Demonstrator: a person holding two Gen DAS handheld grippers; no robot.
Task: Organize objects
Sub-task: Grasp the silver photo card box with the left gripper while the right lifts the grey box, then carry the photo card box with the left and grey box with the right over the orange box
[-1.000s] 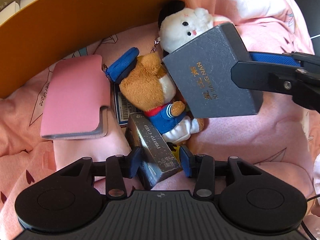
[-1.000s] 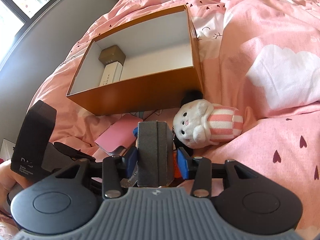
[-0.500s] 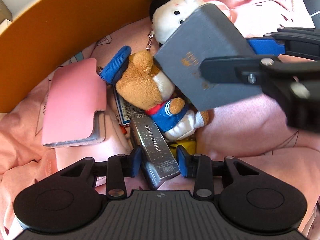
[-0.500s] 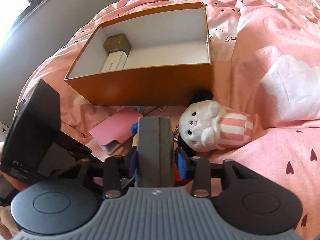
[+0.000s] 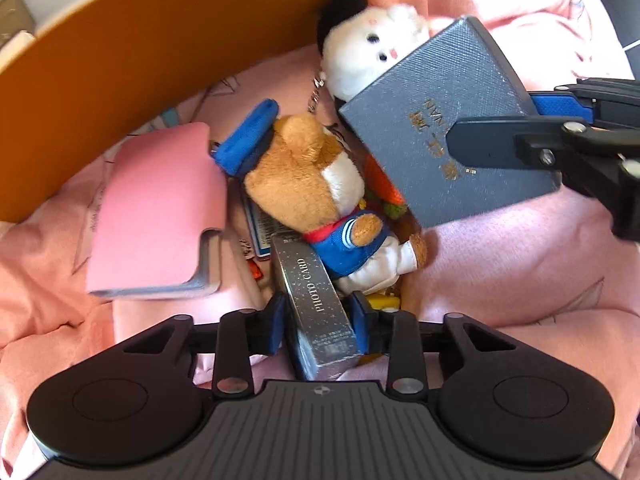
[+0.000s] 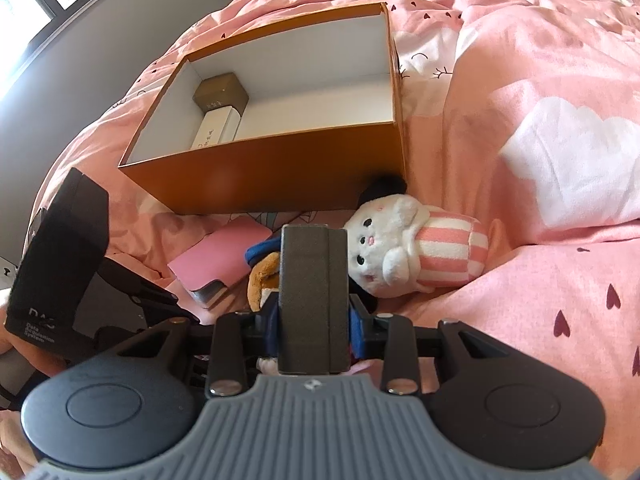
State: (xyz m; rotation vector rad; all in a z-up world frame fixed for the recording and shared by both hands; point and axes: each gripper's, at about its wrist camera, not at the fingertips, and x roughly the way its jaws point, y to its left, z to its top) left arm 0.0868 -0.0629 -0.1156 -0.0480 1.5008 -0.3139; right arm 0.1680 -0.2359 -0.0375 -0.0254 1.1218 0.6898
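Observation:
A silver box [image 5: 316, 304] marked PHOTO CARD lies on the pink bedding. My left gripper [image 5: 320, 324] straddles its near end. Its jaws are closing and both blue pads [image 5: 276, 324] sit against the box's sides. My right gripper [image 6: 314, 320] is shut on a grey-blue textured box [image 6: 312, 280], held edge-up above the pile. In the left wrist view that box [image 5: 436, 120] hangs over a brown bear plush [image 5: 312, 184] in blue clothes. A white plush [image 6: 400, 252] with a striped body lies beside the orange box [image 6: 260, 176].
The orange box is open, with a brown box [image 6: 220, 92] and a white box [image 6: 218, 128] in its left end. A pink card holder [image 5: 160, 208] lies left of the bear. Small cards and bits lie under the bear. The left gripper's body [image 6: 60, 260] stands at the left.
My left gripper's jaws have narrowed onto the silver box. The right gripper has rolled slightly, and the grey-blue box in it has tilted over the pile.

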